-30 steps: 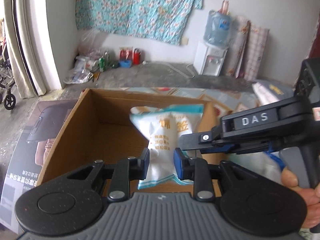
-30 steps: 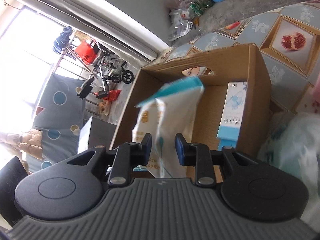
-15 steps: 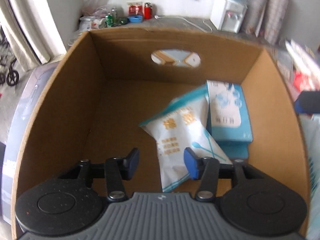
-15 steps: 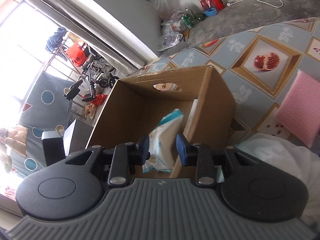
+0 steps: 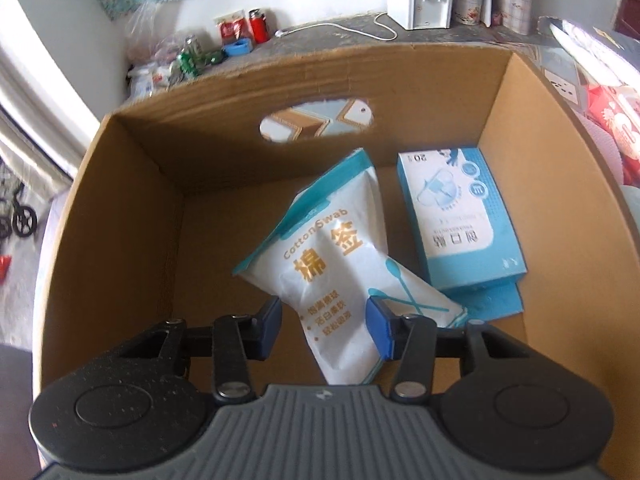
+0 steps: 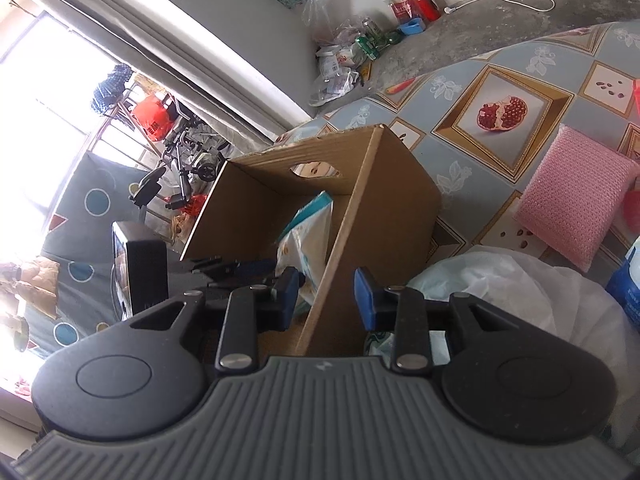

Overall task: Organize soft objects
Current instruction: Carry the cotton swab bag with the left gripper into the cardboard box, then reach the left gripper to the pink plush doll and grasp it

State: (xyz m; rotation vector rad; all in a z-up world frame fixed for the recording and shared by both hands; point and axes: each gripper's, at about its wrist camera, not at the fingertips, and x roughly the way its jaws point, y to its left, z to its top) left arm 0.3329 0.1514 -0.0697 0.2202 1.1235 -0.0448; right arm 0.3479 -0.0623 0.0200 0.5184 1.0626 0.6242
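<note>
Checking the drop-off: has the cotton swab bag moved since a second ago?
Yes. The cotton swab bag went from above the cardboard box down onto its floor, beside the blue box.

Cardboard box stands open on a patterned cloth — white-and-teal pouch leaning inside, against the near wall. Right gripper hovers over the box's near corner, jaws apart, nothing between the pads. Pink bubble-wrap pad lies to the right; crumpled white plastic bag just beside the box.
</note>
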